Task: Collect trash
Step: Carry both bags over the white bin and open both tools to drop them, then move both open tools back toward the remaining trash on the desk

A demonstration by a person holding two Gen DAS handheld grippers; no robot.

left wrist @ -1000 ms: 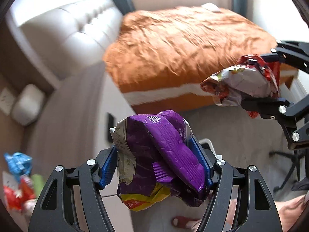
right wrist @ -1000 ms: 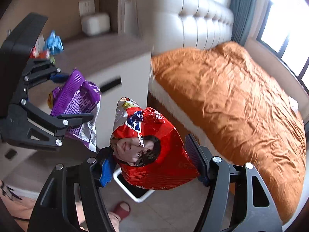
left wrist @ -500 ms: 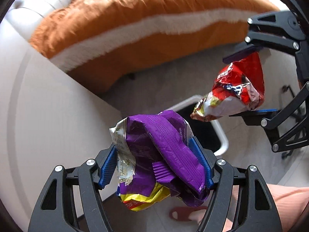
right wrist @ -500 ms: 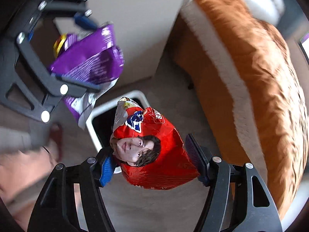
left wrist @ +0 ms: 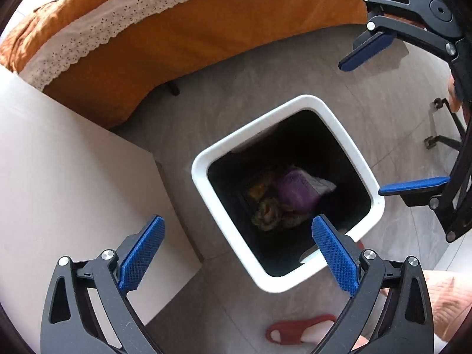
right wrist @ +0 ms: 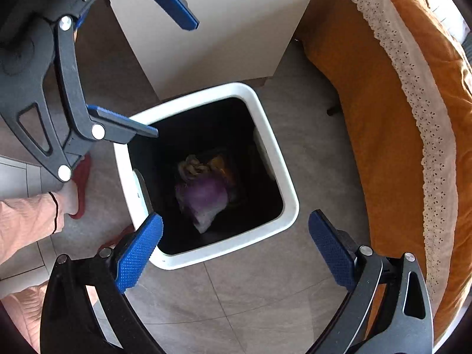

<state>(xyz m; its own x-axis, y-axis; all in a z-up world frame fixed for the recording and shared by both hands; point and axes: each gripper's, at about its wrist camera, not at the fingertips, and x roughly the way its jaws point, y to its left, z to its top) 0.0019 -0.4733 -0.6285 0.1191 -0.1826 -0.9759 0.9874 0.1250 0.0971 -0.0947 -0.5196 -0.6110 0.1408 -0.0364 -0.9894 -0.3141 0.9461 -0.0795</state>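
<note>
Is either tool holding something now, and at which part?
Nothing is held. The left tool and right tool are both open above the trash bin.

At mid-frame a white-rimmed trash bin [right wrist: 287, 203] stands on the grey floor [right wrist: 250, 295], a purple wrapper [right wrist: 203, 194] in its bottom. The right gripper [right wrist: 236, 250] at the lower edge and the left gripper [right wrist: 165, 73] at upper left both hold their jaws spread, empty.

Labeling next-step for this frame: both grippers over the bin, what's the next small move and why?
Probably lift both away from the trash bin: the left gripper and right gripper are open and empty, and the purple snack bag lies inside the bin.
</note>
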